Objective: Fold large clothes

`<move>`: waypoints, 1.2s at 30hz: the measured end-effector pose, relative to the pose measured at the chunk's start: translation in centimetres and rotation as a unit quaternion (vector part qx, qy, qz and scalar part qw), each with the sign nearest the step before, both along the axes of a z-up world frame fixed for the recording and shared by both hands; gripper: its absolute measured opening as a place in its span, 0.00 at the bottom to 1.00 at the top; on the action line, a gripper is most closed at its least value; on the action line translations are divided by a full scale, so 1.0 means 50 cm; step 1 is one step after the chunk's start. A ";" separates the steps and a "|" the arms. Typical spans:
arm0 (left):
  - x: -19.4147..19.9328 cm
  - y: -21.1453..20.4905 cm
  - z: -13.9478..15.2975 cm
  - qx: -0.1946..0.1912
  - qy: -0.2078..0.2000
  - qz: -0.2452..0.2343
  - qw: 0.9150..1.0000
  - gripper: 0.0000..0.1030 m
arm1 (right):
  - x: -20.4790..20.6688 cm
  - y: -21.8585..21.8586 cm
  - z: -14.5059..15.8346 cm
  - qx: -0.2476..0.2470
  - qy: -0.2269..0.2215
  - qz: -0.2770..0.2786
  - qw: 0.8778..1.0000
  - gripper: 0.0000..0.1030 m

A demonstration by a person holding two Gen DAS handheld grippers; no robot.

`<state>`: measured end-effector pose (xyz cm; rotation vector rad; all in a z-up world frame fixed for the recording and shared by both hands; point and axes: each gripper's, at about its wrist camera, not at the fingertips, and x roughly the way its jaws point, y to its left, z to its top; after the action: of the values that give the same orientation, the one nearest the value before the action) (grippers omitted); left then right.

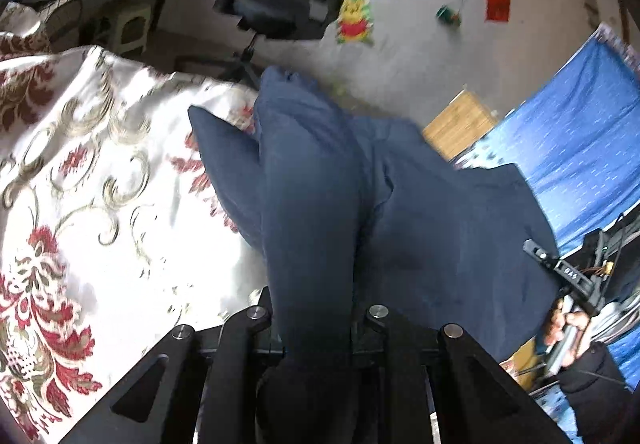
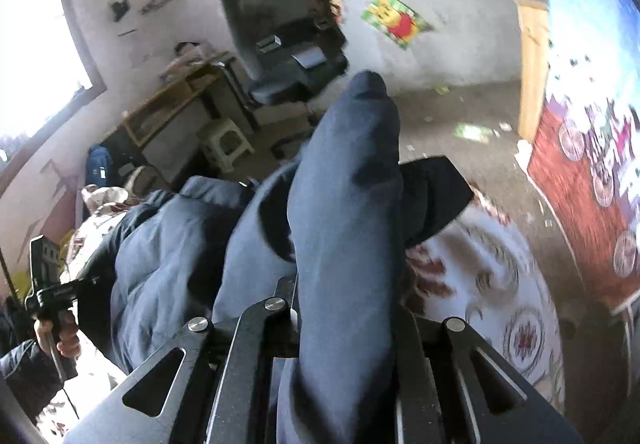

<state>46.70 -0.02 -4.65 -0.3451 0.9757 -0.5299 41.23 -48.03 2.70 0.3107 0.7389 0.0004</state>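
Left wrist view: both hand-held grippers clamp a dark blue garment (image 1: 320, 184) over the floral bedspread (image 1: 80, 164).
The left hand-held gripper (image 1: 312, 308) pinches one bunched fold; the right hand-held gripper (image 2: 344, 304) pinches another, the cloth sagging between them.

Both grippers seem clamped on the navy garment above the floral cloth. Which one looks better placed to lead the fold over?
Probably left, marginally. The left gripper has the navy garment trailing across the floral cloth ahead. The right gripper holds a raised bunch hanging mostly past the cloth's edge.
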 end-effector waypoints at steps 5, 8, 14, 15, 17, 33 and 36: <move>-0.009 0.006 -0.015 0.024 0.008 0.004 1.000 0.24 | -0.012 -0.016 -0.053 -0.008 0.014 -0.026 1.000 0.18; -0.008 -0.008 -0.008 0.059 0.004 0.003 0.998 0.32 | -0.015 -0.010 -0.053 -0.027 0.018 -0.030 0.999 0.22; -0.024 -0.020 0.004 0.115 -0.003 0.032 0.993 0.60 | -0.013 0.009 -0.046 -0.081 0.039 -0.039 0.995 0.44; -0.025 -0.021 0.008 0.119 -0.007 0.036 0.992 0.70 | -0.014 0.015 -0.045 -0.091 0.041 -0.039 0.994 0.47; -0.034 -0.019 0.020 0.125 -0.021 0.051 0.991 0.78 | -0.016 0.025 -0.039 -0.110 0.045 -0.041 0.992 0.52; -0.122 -0.037 0.135 0.140 -0.108 0.086 0.980 0.92 | -0.057 0.047 0.004 -0.140 0.068 -0.035 0.987 0.70; -0.138 -0.049 0.146 0.140 -0.114 0.084 0.980 0.93 | -0.058 0.026 0.008 -0.097 0.092 -0.017 0.991 0.88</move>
<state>39.79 -2.49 2.66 -0.1092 0.7764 -0.2661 38.33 -46.72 3.12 0.1377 0.9087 -0.1341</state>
